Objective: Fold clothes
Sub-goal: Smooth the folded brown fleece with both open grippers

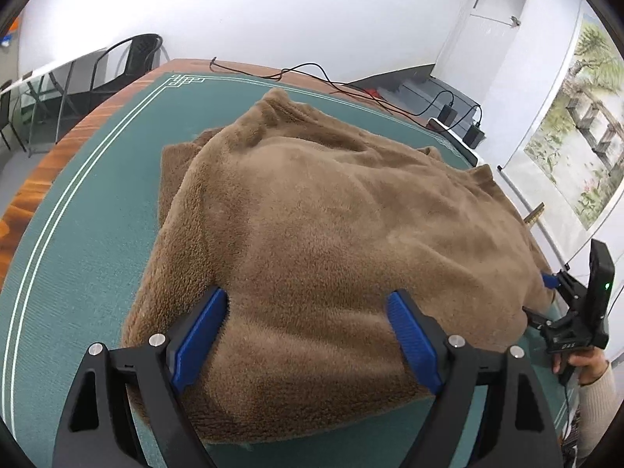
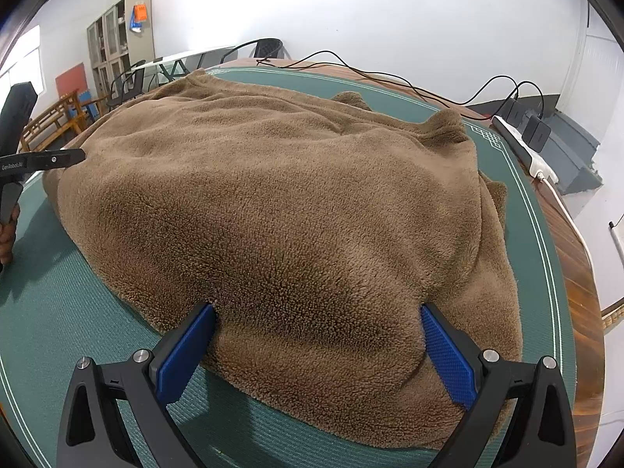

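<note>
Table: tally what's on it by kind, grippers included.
Fleece garment: 1
Green mat: 1
Grippers: 2, left and right
Power strip: 1
Chargers plugged into it: 2
Total: 7

fleece garment point(image 1: 331, 241): 1 | grippers: 2 | power adapters point(image 2: 536, 134): 2

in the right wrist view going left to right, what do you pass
Left claw → brown fleece garment → green mat → white power strip
</note>
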Demonstrator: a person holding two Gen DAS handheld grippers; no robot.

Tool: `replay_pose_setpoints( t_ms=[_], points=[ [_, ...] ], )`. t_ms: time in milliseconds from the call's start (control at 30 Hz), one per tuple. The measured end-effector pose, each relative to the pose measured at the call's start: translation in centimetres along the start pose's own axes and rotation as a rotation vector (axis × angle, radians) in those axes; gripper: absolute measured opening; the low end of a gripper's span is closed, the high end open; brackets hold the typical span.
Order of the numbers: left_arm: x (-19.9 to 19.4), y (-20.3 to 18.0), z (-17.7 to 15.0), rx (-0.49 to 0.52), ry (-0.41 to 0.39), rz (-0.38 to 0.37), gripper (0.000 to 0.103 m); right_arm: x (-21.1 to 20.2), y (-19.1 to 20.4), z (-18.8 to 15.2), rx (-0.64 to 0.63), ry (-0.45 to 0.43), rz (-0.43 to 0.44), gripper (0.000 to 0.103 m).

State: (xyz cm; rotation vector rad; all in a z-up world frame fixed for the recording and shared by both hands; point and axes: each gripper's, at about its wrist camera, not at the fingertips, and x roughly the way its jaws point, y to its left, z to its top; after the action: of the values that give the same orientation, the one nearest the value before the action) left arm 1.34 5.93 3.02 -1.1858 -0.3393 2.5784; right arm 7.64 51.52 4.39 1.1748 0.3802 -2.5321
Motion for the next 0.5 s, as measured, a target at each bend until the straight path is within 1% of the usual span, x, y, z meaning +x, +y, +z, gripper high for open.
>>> replay_pose_setpoints(
  t_ms=[100,167,233,333,433,500],
  points=[
    [-1.4,-0.5,-0.2,-0.014,-0.016,-0.025,0.087,0.0,0.1,0.0,-0.002,-0.001,-0.006,0.103],
    [-1.5,-0.6,-0.5,0.008,-0.009,-0.005,0.088,-0.1,0.1,0.0,-0.003,-0.002,-0.007,0.103],
    [-0.8,-0.3,-0.9,0.038,0.02,0.036,0.087,-0.1,0.1,0.0,-0.003,-0.003,-0.007,0.103],
    [-0.7,-0.2,-1.1,0.045,0.022,0.043,0.087,-0.1,0.2,-0.1,-0.009,-0.005,-0.015,0.103],
    [-0.5,-0.5,-0.9,0.054,0.039,0.065,0.087,-0.2,0.5,0.0,-0.028,-0.011,-0.043,0.103],
    [-0.7,-0.4,-0.7,0.03,0.045,0.053,0.088,-0.2,0.5,0.0,-0.021,-0.007,-0.048,0.103]
  ],
)
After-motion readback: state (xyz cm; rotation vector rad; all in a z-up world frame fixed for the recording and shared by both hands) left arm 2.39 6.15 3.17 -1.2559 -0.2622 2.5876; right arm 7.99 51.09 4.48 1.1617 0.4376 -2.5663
